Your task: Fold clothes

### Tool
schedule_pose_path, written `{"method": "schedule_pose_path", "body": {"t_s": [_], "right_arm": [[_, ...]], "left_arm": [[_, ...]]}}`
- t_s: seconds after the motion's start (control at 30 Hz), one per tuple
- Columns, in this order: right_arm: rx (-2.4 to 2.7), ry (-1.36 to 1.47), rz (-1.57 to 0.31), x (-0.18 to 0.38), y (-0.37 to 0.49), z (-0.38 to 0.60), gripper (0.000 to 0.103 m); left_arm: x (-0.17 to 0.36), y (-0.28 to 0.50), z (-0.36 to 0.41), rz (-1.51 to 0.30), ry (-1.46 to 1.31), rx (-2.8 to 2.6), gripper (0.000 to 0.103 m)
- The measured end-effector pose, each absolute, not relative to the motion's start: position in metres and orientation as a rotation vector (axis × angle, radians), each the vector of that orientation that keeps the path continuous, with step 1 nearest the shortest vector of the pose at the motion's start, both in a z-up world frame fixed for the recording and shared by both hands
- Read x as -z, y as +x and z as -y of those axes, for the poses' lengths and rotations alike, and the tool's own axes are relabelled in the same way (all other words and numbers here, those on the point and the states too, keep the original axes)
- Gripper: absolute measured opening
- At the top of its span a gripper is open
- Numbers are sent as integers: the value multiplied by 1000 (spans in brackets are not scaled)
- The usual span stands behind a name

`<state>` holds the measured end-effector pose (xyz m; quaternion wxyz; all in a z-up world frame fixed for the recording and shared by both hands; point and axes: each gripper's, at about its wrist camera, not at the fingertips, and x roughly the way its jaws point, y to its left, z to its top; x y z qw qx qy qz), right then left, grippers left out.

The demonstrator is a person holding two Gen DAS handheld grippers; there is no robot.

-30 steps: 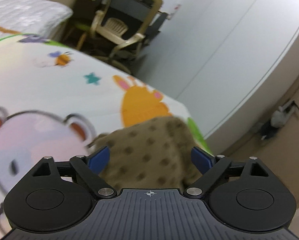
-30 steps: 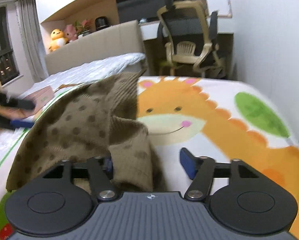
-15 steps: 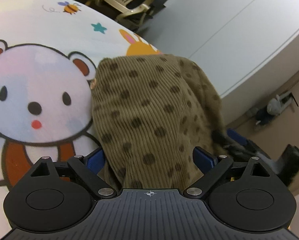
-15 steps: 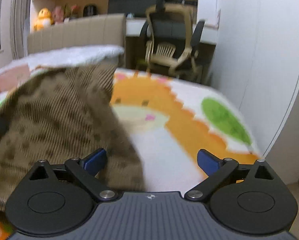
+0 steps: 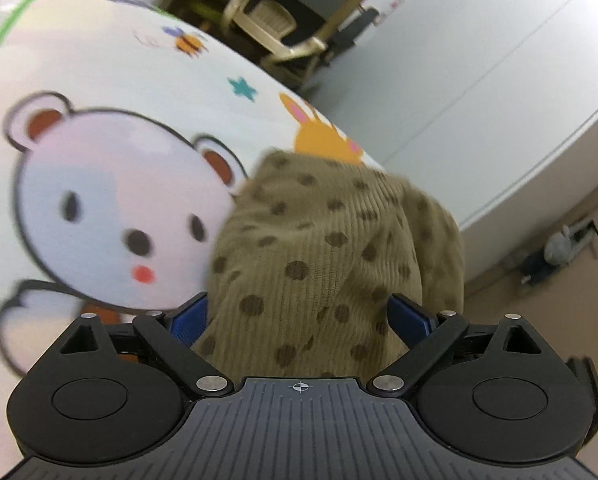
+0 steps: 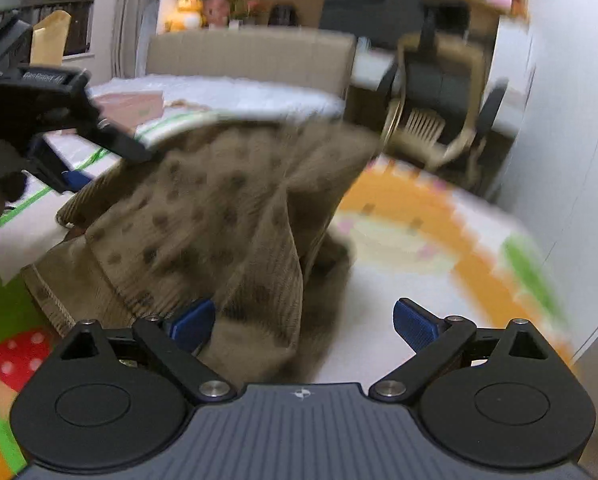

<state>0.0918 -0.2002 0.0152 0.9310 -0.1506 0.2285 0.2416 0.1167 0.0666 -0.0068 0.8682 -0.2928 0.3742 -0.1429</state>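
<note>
A: Item one, change since a second ago?

B: The right gripper (image 6: 303, 322) was pinched on a fold of the spotted corduroy garment (image 6: 219, 220); its jaws now stand wide, cloth lying loose against the left finger only, nothing pressed. The hand has pulled back to the right. The garment has dropped in a heap on the cartoon play mat (image 6: 439, 280).

A: And the left gripper (image 5: 299, 316)?

B: Jaws wide apart, as before, with the garment's near edge bulging between them. No pad visibly presses it, so I read it as released.

A: Meaning for the task?

B: One fold looks laid down; the cloth is still rumpled, so smoothing or another fold likely remains.

A: Count.

B: Garments: one, near right part of the mat. Grippers: two. Mats: one. Office chairs (image 5: 283, 28): one, far side. Plush toys on the far shelf (image 6: 187, 10): two that I can make out.
</note>
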Motion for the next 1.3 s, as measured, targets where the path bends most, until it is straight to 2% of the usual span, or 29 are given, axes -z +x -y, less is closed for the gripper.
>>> {"method": "schedule_pose_path", "body": {"t_s": [0.17, 0.2, 0.3, 0.33, 0.4, 0.47, 0.5, 0.53, 0.6, 0.7, 0.83, 1.0, 1.07, 1.1, 1.13, 1.3], "right_arm": [[-562, -366, -267, -50, 53, 197, 95], [-587, -387, -247, -54, 46, 193, 90], [-687, -488, -273, -44, 34, 162, 65], [-711, -534, -290, -36, 33, 149, 61], [-734, -620, -291, -20, 25, 128, 59], [-737, -693, -282, -6, 19, 114, 51], [-730, -714, -276, -3, 21, 111, 36], [-722, -705, -277, -5, 23, 110, 28], [-688, -606, -268, -22, 34, 119, 20], [-631, -471, -235, -50, 44, 140, 19], [-574, -439, -224, -61, 48, 159, 19], [-619, -494, -290, -39, 35, 165, 19], [-623, -518, -319, -29, 32, 165, 24], [-620, -523, -336, -24, 31, 165, 27], [-617, -527, -352, -18, 29, 166, 33], [-604, -562, -344, -6, 32, 160, 35]], "left_arm": [[1, 85, -91, -726, -617, 331, 97], [2, 80, -93, -722, -615, 349, 97], [3, 66, -92, -714, -583, 381, 97], [2, 62, -90, -713, -562, 384, 97], [-1, 54, -86, -700, -521, 380, 97], [-7, 47, -82, -683, -482, 377, 97], [-10, 44, -80, -673, -464, 382, 97], [-13, 40, -78, -664, -446, 387, 97], [-18, 34, -72, -645, -387, 395, 98], [-22, 23, -58, -616, -257, 403, 98], [-14, 20, -34, -597, -66, 385, 98], [2, 28, -7, -530, 194, 292, 98], [5, 32, -3, -513, 220, 291, 98], [5, 34, -3, -505, 218, 289, 95], [5, 35, -3, -495, 217, 282, 87], [0, 37, 1, -452, 235, 285, 77]]}}
